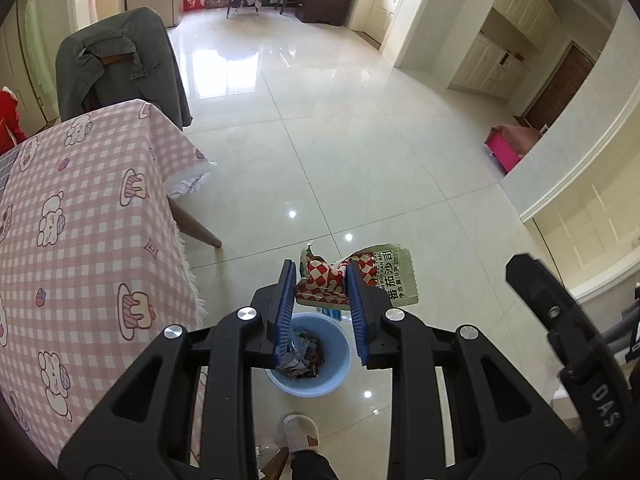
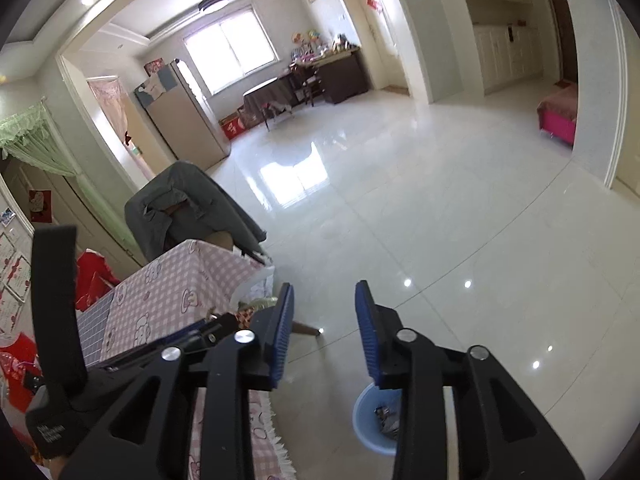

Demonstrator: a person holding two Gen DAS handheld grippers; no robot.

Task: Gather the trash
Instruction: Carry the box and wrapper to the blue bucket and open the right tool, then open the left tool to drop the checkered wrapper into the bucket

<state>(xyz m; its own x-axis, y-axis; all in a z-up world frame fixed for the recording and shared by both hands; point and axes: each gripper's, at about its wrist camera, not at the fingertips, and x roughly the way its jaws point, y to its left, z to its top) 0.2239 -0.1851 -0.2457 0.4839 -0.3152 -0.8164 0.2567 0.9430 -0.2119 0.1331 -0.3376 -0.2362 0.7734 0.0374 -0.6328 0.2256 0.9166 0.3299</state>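
My left gripper (image 1: 320, 266) is shut on a sauce packet (image 1: 394, 276), red-and-white checked with a pale green printed end that sticks out past the right finger. Straight below it on the floor stands a light blue bin (image 1: 340, 364) with several crumpled wrappers (image 1: 304, 356) inside. My right gripper (image 2: 324, 286) stands open with nothing between its blue pads, only floor behind. In the right wrist view the blue bin (image 2: 362, 420) sits low, partly hidden by the right finger.
A table under a pink checked cloth (image 1: 80, 220) fills the left, its wooden leg (image 1: 196, 228) angled out over the floor. Behind it a chair carries a grey jacket (image 1: 120, 64). A person's slippered foot (image 1: 300, 432) stands by the bin. Glossy tiled floor stretches ahead.
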